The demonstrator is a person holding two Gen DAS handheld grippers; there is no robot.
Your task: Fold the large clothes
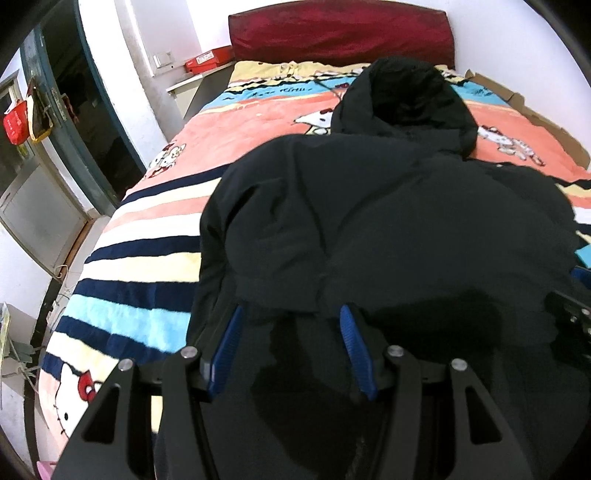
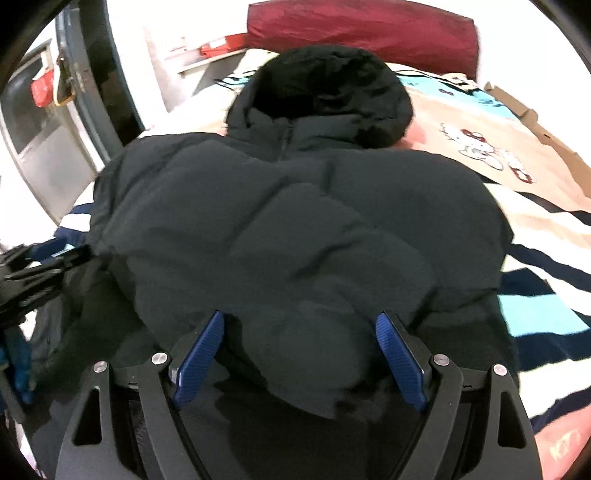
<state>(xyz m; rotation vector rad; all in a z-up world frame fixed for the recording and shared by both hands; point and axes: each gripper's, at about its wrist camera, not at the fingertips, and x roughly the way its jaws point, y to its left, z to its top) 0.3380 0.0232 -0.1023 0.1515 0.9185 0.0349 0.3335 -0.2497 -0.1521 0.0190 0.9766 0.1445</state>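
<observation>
A large black hooded puffer jacket lies front up on the bed, hood toward the headboard, sleeves folded in over the body. It also fills the right wrist view. My left gripper is open over the jacket's near left part, blue pads either side of a folded sleeve end. My right gripper is open wide over the jacket's near hem, with puffy fabric bulging between its pads. The right gripper shows at the left wrist view's right edge; the left gripper shows at the right wrist view's left edge.
The bed carries a striped cartoon-cat blanket and a dark red headboard. A bedside shelf with a red box stands at the far left. A door with hanging bags is on the left. Cardboard lies along the bed's right edge.
</observation>
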